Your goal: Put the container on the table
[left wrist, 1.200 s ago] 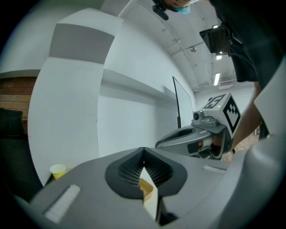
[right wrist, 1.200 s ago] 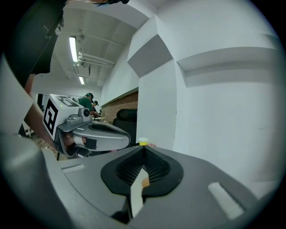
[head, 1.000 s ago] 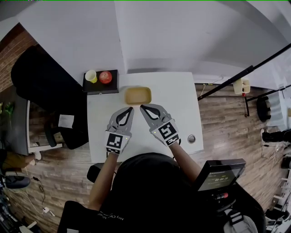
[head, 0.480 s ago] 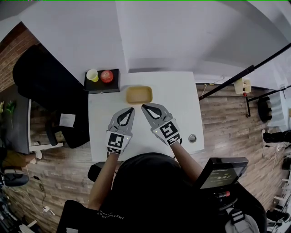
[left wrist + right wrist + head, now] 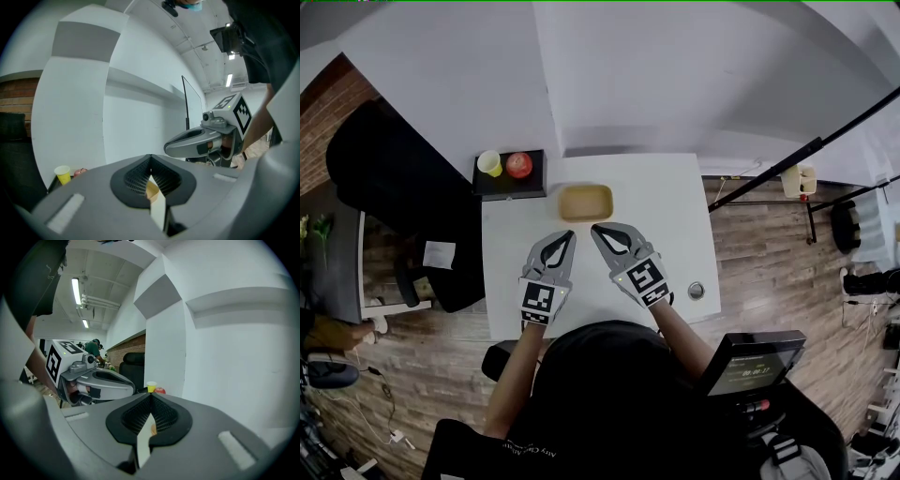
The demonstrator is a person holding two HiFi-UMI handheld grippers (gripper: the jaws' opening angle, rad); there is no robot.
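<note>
While left gripper (image 5: pixel 570 234) and right gripper (image 5: pixel 594 228) hover clenched, empty, below the container (image 5: pixel 585 202) on the counter (image 5: pixel 670 216) — best open wide, then straddle its rim.

Smooth matt white table (image 5: pixel 675 211), tan plastic-looking container (image 5: pixel 585 202), brown wood-plank floor (image 5: pixel 769 258).

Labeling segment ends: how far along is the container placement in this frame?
Done: the tan container sits open side up on the white table. In hand: nothing. The left tongs and right tongs are both shut and empty, on the near side of the container and apart from it. Left: apparently nothing for this task, judging by how things lie.
</note>
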